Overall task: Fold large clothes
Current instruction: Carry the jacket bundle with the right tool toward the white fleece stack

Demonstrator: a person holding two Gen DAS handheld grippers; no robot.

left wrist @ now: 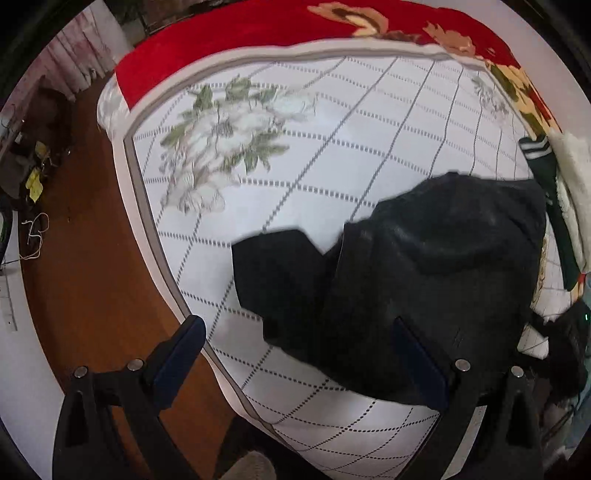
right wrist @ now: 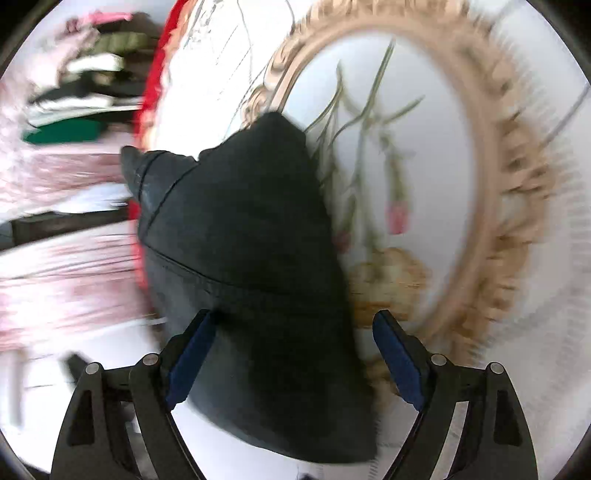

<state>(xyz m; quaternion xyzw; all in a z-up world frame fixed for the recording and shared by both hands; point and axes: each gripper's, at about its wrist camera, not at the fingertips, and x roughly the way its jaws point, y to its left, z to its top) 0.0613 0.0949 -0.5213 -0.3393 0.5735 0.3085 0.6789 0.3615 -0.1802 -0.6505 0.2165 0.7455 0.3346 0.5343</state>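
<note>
Black garment (left wrist: 424, 273), one piece, partly folded, lies bunched on the white checked bedsheet (left wrist: 295, 147) near the bed's near edge; a flap or sleeve (left wrist: 277, 273) sticks out flat to the left of the thicker main bundle. In the left wrist view the garment sits ahead and to the right of centre, long axis running roughly left-right across the view, main mass under the right finger. Left gripper (left wrist: 295, 365) spread wide, nothing between the fingers, hovering above the bed edge; its left finger is over the brown floor (left wrist: 85, 280), not the bed. Right wrist view is motion-blurred: same black garment (right wrist: 251, 240) fills the middle, running lengthwise away from the camera, tapering to a point at the far end. Right gripper (right wrist: 291, 354) also spread, cloth lying between the two fingers but neither blue pad (right wrist: 192, 354) closed on it; contact can't be told. Judgement: right gripper is the nearer one, already straddling the cloth; left would have to shift right to reach the flap. Other stuff: one red floral blanket (left wrist: 236, 33) at the far bed edge, one green striped garment (left wrist: 546, 192) with white fleece (left wrist: 572, 177) at the right, a blurry clothes pile (right wrist: 81, 92) in the right view.
</note>
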